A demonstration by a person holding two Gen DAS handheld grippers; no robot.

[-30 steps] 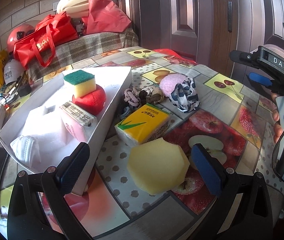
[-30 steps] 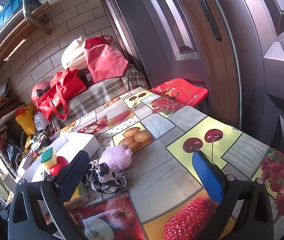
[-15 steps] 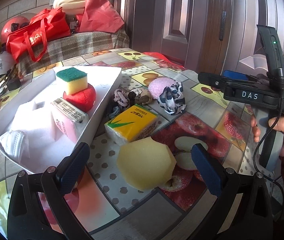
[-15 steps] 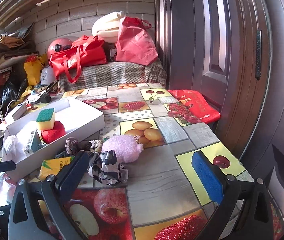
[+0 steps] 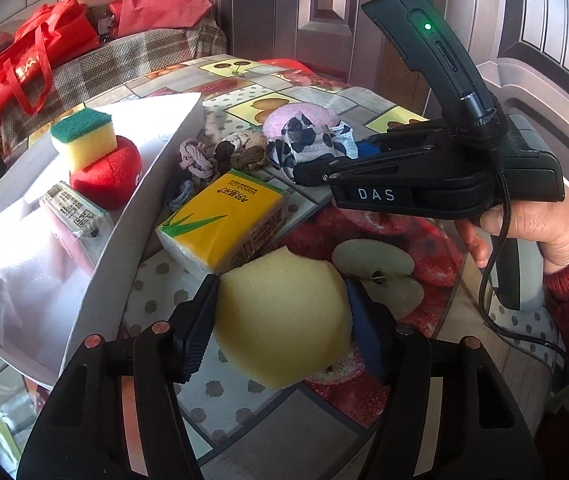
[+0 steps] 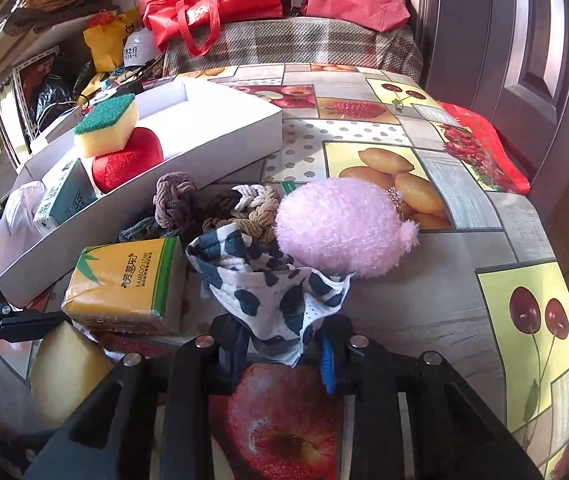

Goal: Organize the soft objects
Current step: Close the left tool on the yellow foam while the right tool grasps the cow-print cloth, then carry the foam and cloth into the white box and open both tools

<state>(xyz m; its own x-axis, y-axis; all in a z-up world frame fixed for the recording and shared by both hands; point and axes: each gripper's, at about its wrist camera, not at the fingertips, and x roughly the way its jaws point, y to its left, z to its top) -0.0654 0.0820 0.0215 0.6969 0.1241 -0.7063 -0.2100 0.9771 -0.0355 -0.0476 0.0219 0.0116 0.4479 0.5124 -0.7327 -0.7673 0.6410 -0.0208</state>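
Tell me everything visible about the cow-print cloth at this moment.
The cow-print cloth is thin white fabric with dark blotches, seemingly dotted inside, crumpled into a loose bunch. It sits on the fruit-print tablecloth, leaning against the pink fluffy ball behind it, close beside the yellow tissue pack, with braided hair ties just beyond. The right gripper has just closed; its jaws pinch the cloth's near, lower edge.
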